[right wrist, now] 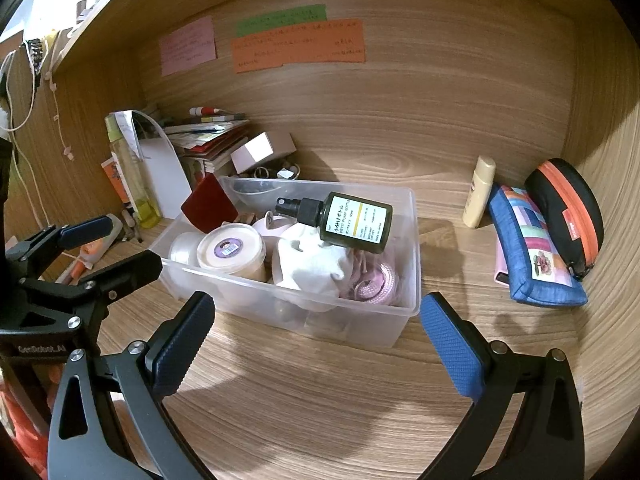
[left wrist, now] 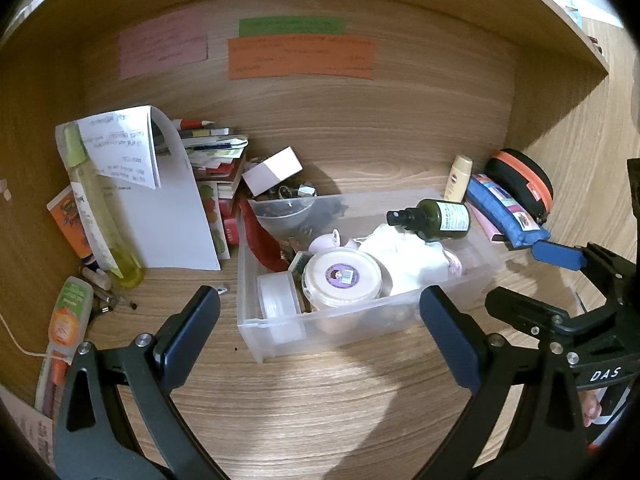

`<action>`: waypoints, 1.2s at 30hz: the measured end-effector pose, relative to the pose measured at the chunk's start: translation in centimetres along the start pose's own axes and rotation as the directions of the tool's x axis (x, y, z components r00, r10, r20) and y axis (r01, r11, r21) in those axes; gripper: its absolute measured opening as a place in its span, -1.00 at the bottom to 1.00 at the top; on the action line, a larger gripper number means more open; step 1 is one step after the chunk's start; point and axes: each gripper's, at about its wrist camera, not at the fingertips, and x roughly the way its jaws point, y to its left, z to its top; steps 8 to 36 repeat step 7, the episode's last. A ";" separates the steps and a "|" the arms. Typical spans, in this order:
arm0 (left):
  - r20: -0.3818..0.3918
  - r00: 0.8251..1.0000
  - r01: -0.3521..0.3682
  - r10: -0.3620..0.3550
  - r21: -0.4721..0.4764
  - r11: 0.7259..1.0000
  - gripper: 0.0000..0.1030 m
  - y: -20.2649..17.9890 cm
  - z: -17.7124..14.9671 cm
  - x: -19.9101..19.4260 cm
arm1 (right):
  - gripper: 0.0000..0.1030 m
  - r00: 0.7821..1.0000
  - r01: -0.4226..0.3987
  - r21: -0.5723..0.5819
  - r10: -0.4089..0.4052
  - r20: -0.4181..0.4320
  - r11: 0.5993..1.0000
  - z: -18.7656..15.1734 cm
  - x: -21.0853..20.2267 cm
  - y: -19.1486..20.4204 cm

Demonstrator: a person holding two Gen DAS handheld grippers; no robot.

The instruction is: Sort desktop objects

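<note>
Both grippers hang empty in front of a crowded clear bin on the wooden surface.

The left gripper (left wrist: 320, 320) and right gripper (right wrist: 316, 328) are each spread wide, holding nothing, just short of the clear bin (right wrist: 404, 312). A dark green spray bottle (right wrist: 352, 222) lies tilted on top of a white cloth (right wrist: 308, 260), beside a round lidded tub (right wrist: 232, 254). Off to the right, a cream tube (right wrist: 478, 192), blue pouch (right wrist: 532, 248) and black case with orange zip (right wrist: 568, 216) lean near the wall. The bottle looks precariously perched to me; a nudge to the bin or cloth could roll it off. With both grippers this close, they might also knock each other.
</note>
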 end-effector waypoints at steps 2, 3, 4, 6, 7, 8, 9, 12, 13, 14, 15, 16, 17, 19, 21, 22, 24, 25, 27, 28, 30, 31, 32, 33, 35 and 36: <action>0.007 1.000 -0.007 0.007 -0.001 1.000 0.97 0.1 0.0 0.1 | 0.99 1.000 -0.001 0.001 0.001 -0.001 1.000 0.0 0.0 0.0; 0.009 1.000 -0.008 0.008 -0.002 1.000 0.97 0.2 -0.1 0.0 | 0.99 1.000 0.000 0.001 0.000 -0.001 1.000 0.0 0.0 0.0; 0.010 1.000 -0.006 0.006 -0.001 1.000 0.97 0.2 -0.1 0.0 | 0.99 1.000 0.000 0.001 0.000 -0.002 1.000 -0.1 0.1 0.0; 0.008 1.000 -0.002 0.001 0.006 1.000 0.97 0.1 -0.1 0.0 | 0.99 1.000 0.000 0.002 0.000 -0.003 1.000 -0.1 0.1 0.0; 0.004 1.000 -0.002 0.002 0.012 1.000 0.97 0.0 -0.2 0.0 | 0.99 1.000 0.000 0.004 0.000 -0.005 1.000 -0.1 0.1 -0.1; 0.004 1.000 -0.002 0.002 0.012 1.000 0.97 0.0 -0.2 0.0 | 0.99 1.000 0.000 0.004 0.000 -0.005 1.000 -0.1 0.1 -0.1; 0.004 1.000 -0.002 0.002 0.012 1.000 0.97 0.0 -0.2 0.0 | 0.99 1.000 0.000 0.004 0.000 -0.005 1.000 -0.1 0.1 -0.1; 0.004 1.000 -0.002 0.002 0.012 1.000 0.97 0.0 -0.2 0.0 | 0.99 1.000 0.000 0.004 0.000 -0.005 1.000 -0.1 0.1 -0.1; 0.004 1.000 -0.002 0.002 0.012 1.000 0.97 0.0 -0.2 0.0 | 0.99 1.000 0.000 0.004 0.000 -0.005 1.000 -0.1 0.1 -0.1; 0.004 1.000 -0.002 0.002 0.012 1.000 0.97 0.0 -0.2 0.0 | 0.99 1.000 0.000 0.004 0.000 -0.005 1.000 -0.1 0.1 -0.1; 0.004 1.000 -0.002 0.002 0.012 1.000 0.97 0.0 -0.2 0.0 | 0.99 1.000 0.000 0.004 0.000 -0.005 1.000 -0.1 0.1 -0.1; 0.004 1.000 -0.002 0.002 0.012 1.000 0.97 0.0 -0.2 0.0 | 0.99 1.000 0.000 0.004 0.000 -0.005 1.000 -0.1 0.1 -0.1; 0.004 1.000 -0.002 0.002 0.012 1.000 0.97 0.0 -0.2 0.0 | 0.99 1.000 0.000 0.004 0.000 -0.005 1.000 -0.1 0.1 -0.1; 0.004 1.000 -0.002 0.002 0.012 1.000 0.97 0.0 -0.2 0.0 | 0.99 1.000 0.000 0.004 0.000 -0.005 1.000 -0.1 0.1 -0.1; 0.004 1.000 -0.002 0.002 0.012 1.000 0.97 0.0 -0.2 0.0 | 0.99 1.000 0.000 0.004 0.000 -0.005 1.000 -0.1 0.1 -0.1; 0.004 1.000 -0.002 0.002 0.012 1.000 0.97 0.0 -0.2 0.0 | 0.99 1.000 0.000 0.004 0.000 -0.005 1.000 -0.1 0.1 -0.1; 0.004 1.000 -0.002 0.002 0.012 1.000 0.97 0.0 -0.2 0.0 | 0.99 1.000 0.000 0.004 0.000 -0.005 1.000 -0.1 0.1 -0.1; 0.004 1.000 -0.002 0.002 0.012 1.000 0.97 0.0 -0.2 0.0 | 0.99 1.000 0.000 0.004 0.000 -0.005 1.000 -0.1 0.1 -0.1; 0.004 1.000 -0.002 0.002 0.012 1.000 0.97 0.0 -0.2 0.0 | 0.99 1.000 0.000 0.004 0.000 -0.005 1.000 -0.1 0.1 -0.1; 0.004 1.000 -0.002 0.002 0.012 1.000 0.97 0.0 -0.2 0.0 | 0.99 1.000 0.000 0.004 0.000 -0.005 1.000 -0.1 0.1 -0.1; 0.004 1.000 -0.002 0.002 0.012 1.000 0.97 0.0 -0.2 0.0 | 0.99 1.000 0.000 0.004 0.000 -0.005 1.000 -0.1 0.1 -0.1; 0.004 1.000 -0.002 0.002 0.012 1.000 0.97 0.0 -0.2 0.0 | 0.99 1.000 0.000 0.004 0.000 -0.005 1.000 -0.1 0.1 -0.1; 0.004 1.000 -0.002 0.002 0.012 1.000 0.97 0.0 -0.2 0.0 | 0.99 1.000 0.000 0.004 0.000 -0.005 1.000 -0.1 0.1 -0.1; 0.004 1.000 -0.002 0.002 0.012 1.000 0.97 0.0 -0.2 0.0 | 0.99 1.000 0.000 0.004 0.000 -0.005 1.000 -0.1 0.1 -0.1; 0.004 1.000 -0.002 0.002 0.012 1.000 0.97 0.0 -0.2 0.0 | 0.99 1.000 0.000 0.004 0.000 -0.005 1.000 -0.1 0.1 -0.1; 0.004 1.000 -0.002 0.002 0.012 1.000 0.97 0.0 -0.2 0.0 | 0.99 1.000 0.000 0.004 0.000 -0.005 1.000 -0.1 0.1 -0.1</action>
